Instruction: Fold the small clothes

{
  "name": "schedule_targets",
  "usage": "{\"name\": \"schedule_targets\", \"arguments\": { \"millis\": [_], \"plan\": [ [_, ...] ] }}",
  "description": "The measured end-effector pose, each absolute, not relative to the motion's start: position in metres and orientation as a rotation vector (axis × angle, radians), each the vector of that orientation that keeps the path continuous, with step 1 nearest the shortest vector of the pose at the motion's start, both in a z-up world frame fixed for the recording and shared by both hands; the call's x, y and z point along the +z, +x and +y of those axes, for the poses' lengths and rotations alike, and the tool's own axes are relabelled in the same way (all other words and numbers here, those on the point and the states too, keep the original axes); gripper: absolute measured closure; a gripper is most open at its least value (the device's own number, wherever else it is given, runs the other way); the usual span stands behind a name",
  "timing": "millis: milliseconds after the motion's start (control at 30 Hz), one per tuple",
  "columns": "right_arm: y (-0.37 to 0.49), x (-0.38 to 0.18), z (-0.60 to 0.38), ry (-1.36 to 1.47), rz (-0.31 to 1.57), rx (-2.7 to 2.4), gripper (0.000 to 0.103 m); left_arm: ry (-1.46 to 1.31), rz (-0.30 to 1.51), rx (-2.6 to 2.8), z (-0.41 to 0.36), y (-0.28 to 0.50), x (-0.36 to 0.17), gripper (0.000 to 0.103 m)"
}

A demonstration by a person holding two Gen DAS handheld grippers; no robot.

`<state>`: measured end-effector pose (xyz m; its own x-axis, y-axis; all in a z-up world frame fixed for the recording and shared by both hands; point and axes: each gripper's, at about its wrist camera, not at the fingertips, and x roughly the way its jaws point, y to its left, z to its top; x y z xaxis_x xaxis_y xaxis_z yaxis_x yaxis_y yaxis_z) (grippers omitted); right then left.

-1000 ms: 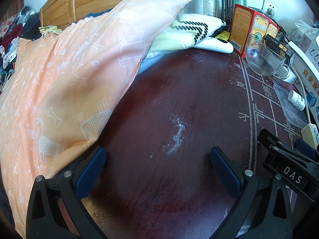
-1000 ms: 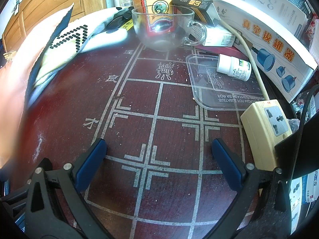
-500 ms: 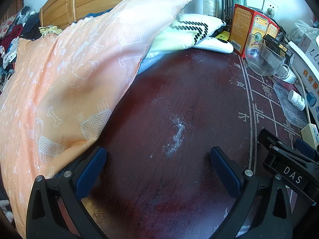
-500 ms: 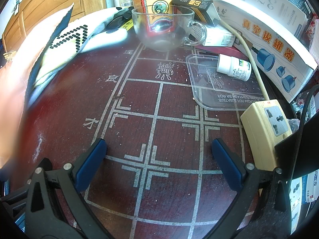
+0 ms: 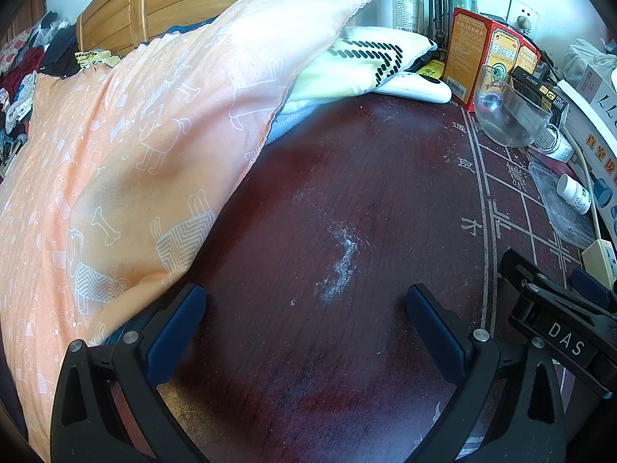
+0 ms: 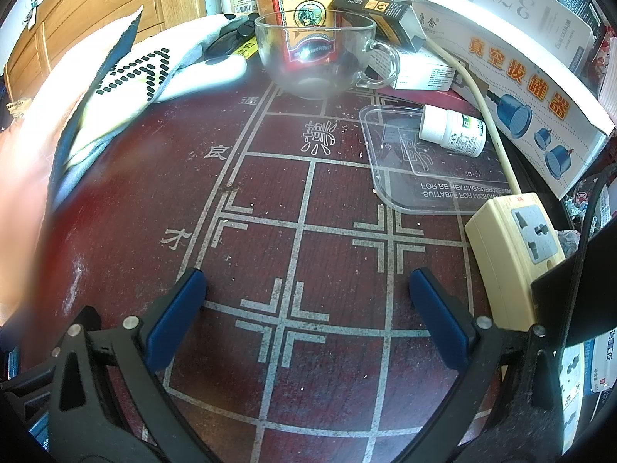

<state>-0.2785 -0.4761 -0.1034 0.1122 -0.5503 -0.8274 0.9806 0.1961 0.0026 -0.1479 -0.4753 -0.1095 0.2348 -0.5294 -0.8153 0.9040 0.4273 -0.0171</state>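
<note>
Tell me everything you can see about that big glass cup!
The glass cup is clear, wide and round like a bowl, with a looped handle on its right side. It stands upright and looks empty on the dark red table, just in front of a red box. No gripper touches it.

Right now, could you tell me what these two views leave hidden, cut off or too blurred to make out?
- Left wrist view: the orange pillow runs off the left edge and covers whatever lies beneath.
- Left wrist view: the clothes pile is too small and warped to sort.
- Right wrist view: the left edge is an orange blur.
- Right wrist view: the clear lid is partly hidden by the pill bottle.
</note>
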Motion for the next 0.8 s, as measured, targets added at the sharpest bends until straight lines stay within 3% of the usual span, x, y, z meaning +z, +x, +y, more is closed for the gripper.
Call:
{"name": "schedule_targets", "arguments": {
  "millis": [800],
  "plan": [
    [-0.2816,-0.1043,-0.4799,0.667,0.81,-1.254,0.0,0.523,0.857,-1.046,-0.4749,-0.1481,-0.1099,0.0]
  ]
}}
